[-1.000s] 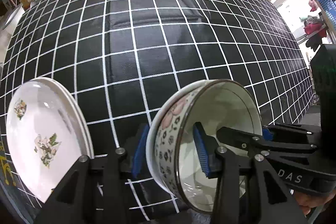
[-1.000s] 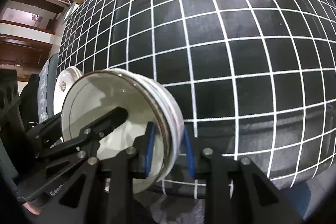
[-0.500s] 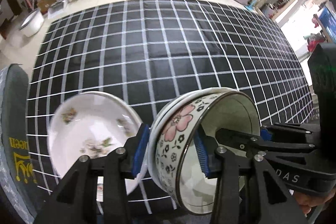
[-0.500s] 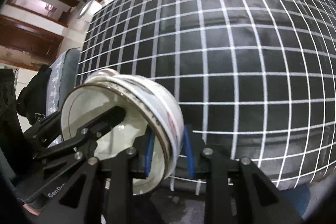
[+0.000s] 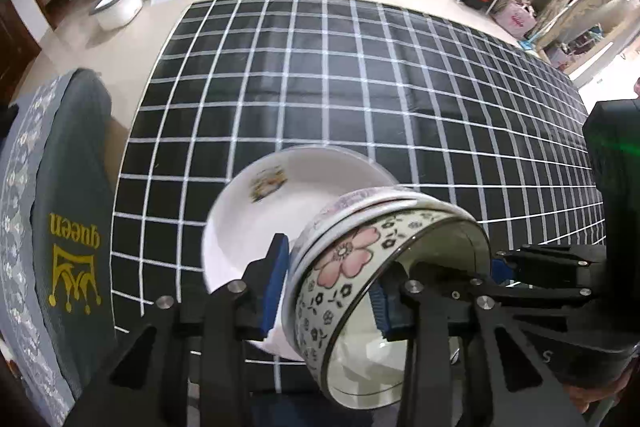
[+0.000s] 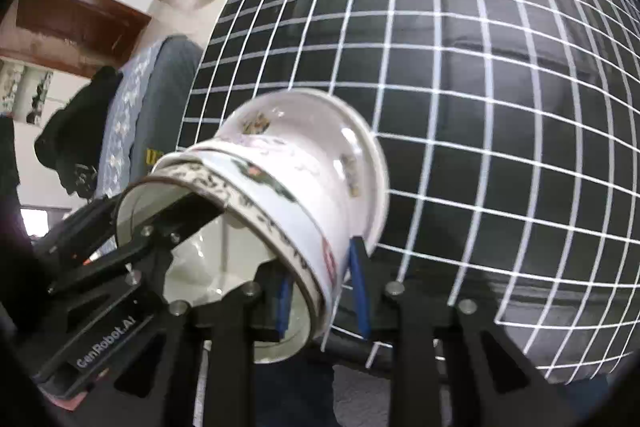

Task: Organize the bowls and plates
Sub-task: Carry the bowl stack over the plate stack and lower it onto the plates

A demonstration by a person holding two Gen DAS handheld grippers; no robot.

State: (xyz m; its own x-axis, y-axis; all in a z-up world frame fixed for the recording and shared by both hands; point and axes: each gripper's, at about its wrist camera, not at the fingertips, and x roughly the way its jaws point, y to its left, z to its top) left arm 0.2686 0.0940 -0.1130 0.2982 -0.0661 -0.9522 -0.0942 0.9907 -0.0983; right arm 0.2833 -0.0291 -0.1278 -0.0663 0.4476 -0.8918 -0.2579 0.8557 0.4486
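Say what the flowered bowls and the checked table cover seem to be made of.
White flower-patterned bowls: likely glazed ceramic, going by the glossy highlights, printed decoration and dark rim line. Black table cover with white grid: looks like coated cloth or vinyl, with a faint sheen and soft creases; uncertain.

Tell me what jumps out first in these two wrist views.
A stack of floral bowls held tilted low in the foreground, one rim gripped by the left hand-held gripper, whose jaws are closing, the opposite rim by the right hand-held gripper. Beyond it lies a white plate on the black cloth with white grid lines.
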